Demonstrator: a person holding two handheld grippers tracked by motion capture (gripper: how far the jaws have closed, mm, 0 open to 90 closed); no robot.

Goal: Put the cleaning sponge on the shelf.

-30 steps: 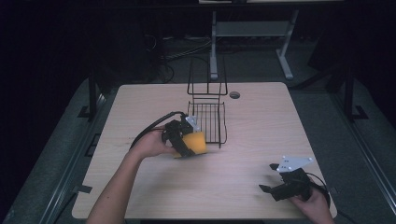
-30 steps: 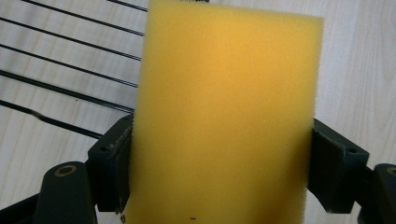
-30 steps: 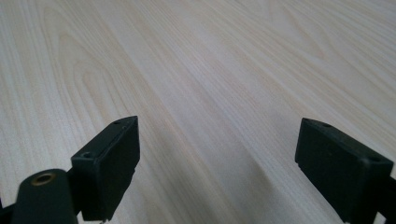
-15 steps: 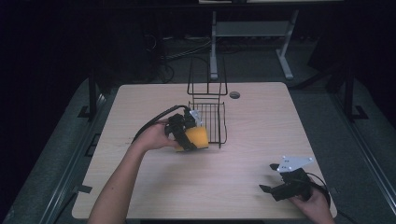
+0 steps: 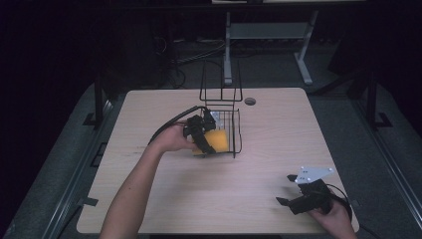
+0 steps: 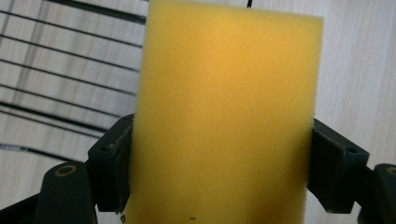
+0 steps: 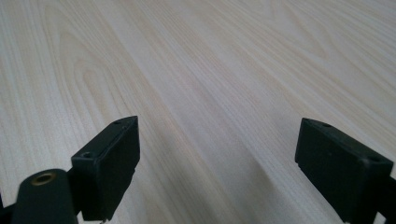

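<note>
Left tongs [image 5: 208, 141] clamp the yellow sponge [image 5: 217, 140] at the wire basket [image 5: 234, 127], frame centre.
I judge the sponge light, soft and compressible; my grip sits across its narrow sides, near the lower end. Its long axis runs up the left gripper view. Right tongs [image 5: 293, 191] rest open, empty, lower right on the worktop [image 5: 278, 129].

sponge [image 5: 217, 141] at wire basket's [image 5: 230, 130] left edge, mid-table [image 5: 278, 129]; right gripper [image 5: 297, 195] near front-right corner

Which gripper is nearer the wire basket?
Left. The left gripper, shut on the yellow sponge, is at the wire basket's open side. The right gripper sits open near the table's front right corner, well away from it.
</note>
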